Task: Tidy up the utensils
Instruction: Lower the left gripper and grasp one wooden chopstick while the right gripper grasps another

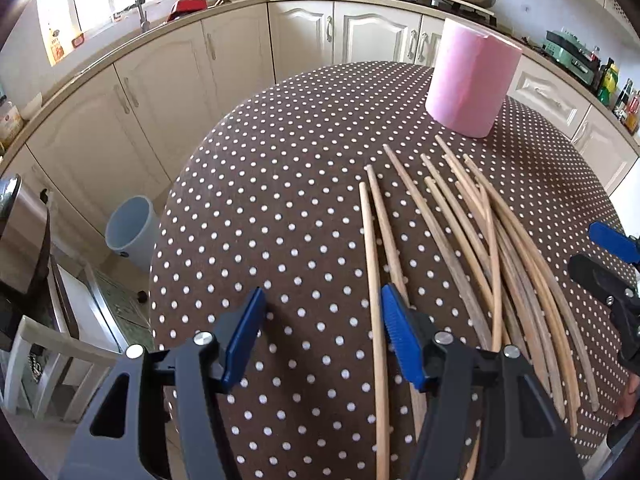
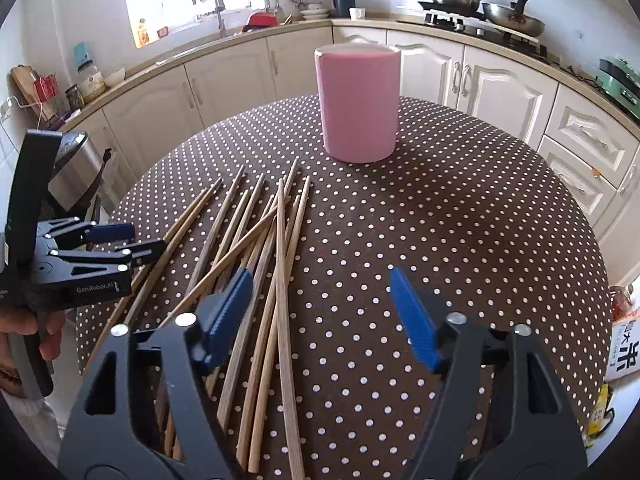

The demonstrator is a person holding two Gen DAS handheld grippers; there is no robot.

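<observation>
Chopsticks (image 2: 256,264) lie flat, tips toward pink holder (image 2: 358,104).

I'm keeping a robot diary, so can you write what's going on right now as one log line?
stage: reaching | chopsticks: loose pile on table | pink holder: upright, behind pile | left gripper: open, one chopstick between fingers | right gripper: open, over pile

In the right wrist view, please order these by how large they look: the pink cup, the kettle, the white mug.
1. pink cup, largest by far, though it also stands nearest the camera.
2. kettle, on the far counter.
3. white mug, beside the kettle, clearly smaller.
</observation>
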